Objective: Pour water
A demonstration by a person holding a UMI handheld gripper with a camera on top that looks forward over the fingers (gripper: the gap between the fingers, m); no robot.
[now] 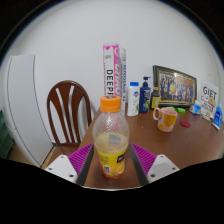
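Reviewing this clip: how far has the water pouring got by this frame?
Early stage. Done: the tongs have reached the bottle, which stands between the purple pads. In hand: the grasp, though whether both pads press on it cannot be told. Left: the orange cap is on and the bottle upright, so no pouring has begun; the yellow mug beyond on the table may be the target.

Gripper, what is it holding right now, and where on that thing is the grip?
The gripper is shut on the bottle with the orange cap, its pink pads pressing the lower body from both sides.
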